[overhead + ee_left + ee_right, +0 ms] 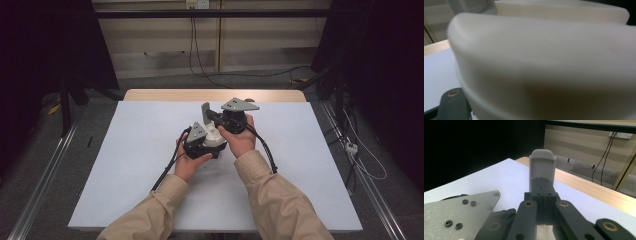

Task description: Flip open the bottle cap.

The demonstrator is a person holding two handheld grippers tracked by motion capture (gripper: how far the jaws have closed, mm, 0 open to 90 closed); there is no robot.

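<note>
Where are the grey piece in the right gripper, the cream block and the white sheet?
grey piece (542, 167): right gripper view, upper face above the jaws.
cream block (544, 67): left gripper view, broad near side.
white sheet (135, 150): high view, bare left part.

Both tongs, left (212, 136) and right (207, 116), meet mid-table (right's jaws pressed together).

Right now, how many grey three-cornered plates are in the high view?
2: one plate atop the right claw, one plate atop the left claw, nearer the person. None seems hidden.

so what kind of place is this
Probably a lab recording booth: black curtains on both sides, a table under a white sheet, floor rails, and loose cables running to wall sockets.
</note>
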